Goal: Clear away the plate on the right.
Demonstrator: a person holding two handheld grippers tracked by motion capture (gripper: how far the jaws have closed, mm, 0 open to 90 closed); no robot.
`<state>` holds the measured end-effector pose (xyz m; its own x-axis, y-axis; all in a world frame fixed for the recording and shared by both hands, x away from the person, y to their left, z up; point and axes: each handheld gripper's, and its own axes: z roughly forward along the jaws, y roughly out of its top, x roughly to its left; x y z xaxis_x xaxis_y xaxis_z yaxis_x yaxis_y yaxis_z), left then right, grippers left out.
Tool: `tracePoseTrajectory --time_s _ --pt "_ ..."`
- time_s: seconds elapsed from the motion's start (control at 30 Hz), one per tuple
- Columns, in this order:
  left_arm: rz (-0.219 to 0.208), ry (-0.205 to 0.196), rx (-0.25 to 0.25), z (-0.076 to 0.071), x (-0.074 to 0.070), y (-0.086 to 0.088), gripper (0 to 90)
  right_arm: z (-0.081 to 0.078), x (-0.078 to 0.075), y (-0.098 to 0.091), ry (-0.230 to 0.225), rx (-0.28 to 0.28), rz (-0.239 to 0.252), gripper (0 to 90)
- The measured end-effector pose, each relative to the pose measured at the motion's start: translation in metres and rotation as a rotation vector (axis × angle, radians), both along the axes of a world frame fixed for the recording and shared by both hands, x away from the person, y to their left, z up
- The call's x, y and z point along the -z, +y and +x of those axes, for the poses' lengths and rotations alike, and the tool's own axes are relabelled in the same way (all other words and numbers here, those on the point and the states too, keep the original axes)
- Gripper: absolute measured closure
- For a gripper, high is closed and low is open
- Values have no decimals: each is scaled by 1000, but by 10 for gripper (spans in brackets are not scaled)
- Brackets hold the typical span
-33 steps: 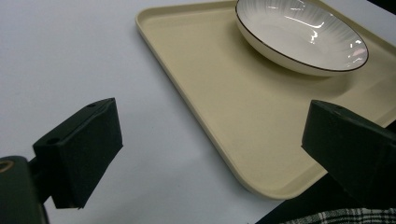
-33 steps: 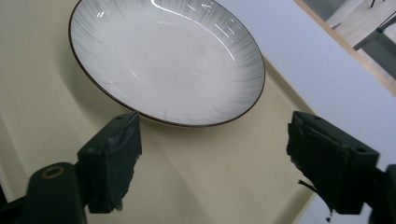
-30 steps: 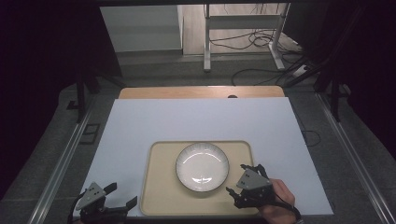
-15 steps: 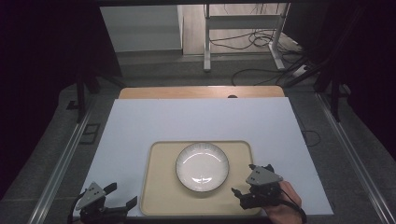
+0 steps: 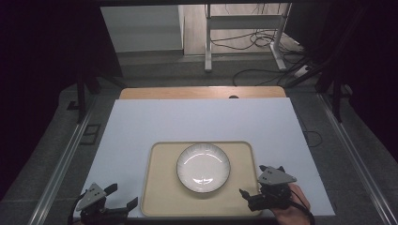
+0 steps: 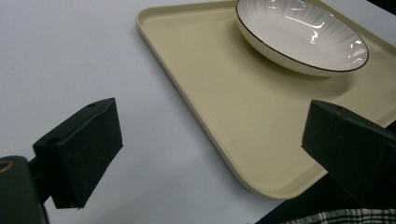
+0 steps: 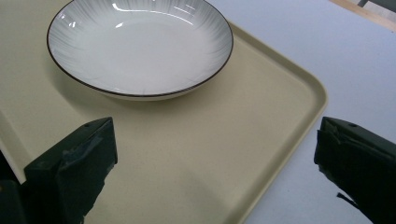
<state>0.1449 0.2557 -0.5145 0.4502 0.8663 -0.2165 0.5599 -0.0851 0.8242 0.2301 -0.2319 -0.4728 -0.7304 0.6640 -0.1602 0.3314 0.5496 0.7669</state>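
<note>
A beige tray (image 5: 164, 187) lies at the near middle of the white table, with a white, dark-rimmed plate (image 5: 203, 167) resting in it. My left gripper (image 5: 123, 195) is open at the tray's near left corner. In the left gripper view, the left gripper (image 6: 210, 140) has one jaw over the table and the other over the tray (image 6: 224, 107), well short of the plate (image 6: 303, 32). My right gripper (image 5: 262, 182) is open at the tray's near right side. The right gripper (image 7: 217, 149) straddles the edge of the tray (image 7: 187, 158), and the plate (image 7: 140, 46) lies beyond it.
The white table cover (image 5: 202, 122) stretches bare beyond the tray to a wooden strip (image 5: 202, 92) at the far edge. Cables (image 5: 244, 44) and desk legs lie on the floor behind. Both grippers sit close to the table's near edge.
My right gripper has slid to the right, from over the tray's near right part to its right edge. The left gripper, tray and plate have stayed put.
</note>
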Motion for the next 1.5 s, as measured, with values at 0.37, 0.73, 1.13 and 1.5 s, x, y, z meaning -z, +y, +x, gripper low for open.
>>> tracePoseTrajectory --time_s 0.37,0.73,1.13,1.5 --pt "1 0 0 0 0 0 47 -4 0 -15 9 51 37 0" --pt "1 0 0 0 0 0 47 -10 -1 -31 2 104 63 0" --pt "1 0 0 0 0 0 48 -15 1 -49 19 154 113 0" --pt "4 -4 -2 0 0 0 48 -20 4 -66 35 186 168 0"
